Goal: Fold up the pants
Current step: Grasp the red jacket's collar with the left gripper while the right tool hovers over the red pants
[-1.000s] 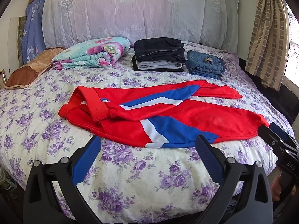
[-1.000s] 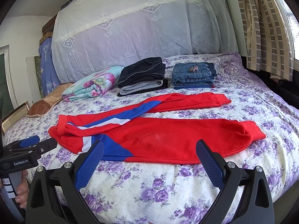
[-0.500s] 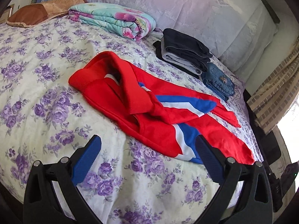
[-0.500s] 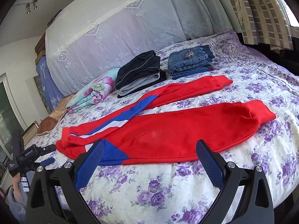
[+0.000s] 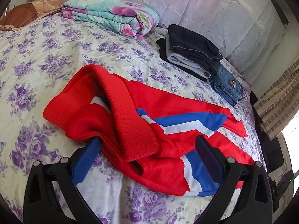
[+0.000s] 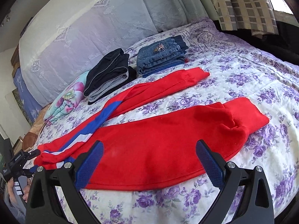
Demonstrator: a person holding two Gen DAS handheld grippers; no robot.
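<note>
Both grippers wide open — left gripper (image 5: 147, 149) at pants (image 5: 142, 130) waistband, right gripper (image 6: 149, 153) over leg

Red track pants with blue and white stripes (image 6: 168, 140) lie spread on the purple-flowered bedspread (image 6: 252, 78), legs apart. The right gripper (image 6: 149, 160) hangs wide open over the nearer leg. Behind lie folded blue jeans (image 6: 160, 56), a dark folded stack (image 6: 110, 72) and a floral quilt (image 6: 69, 99). The left gripper (image 6: 20, 160) sits at the waistband end.
</note>
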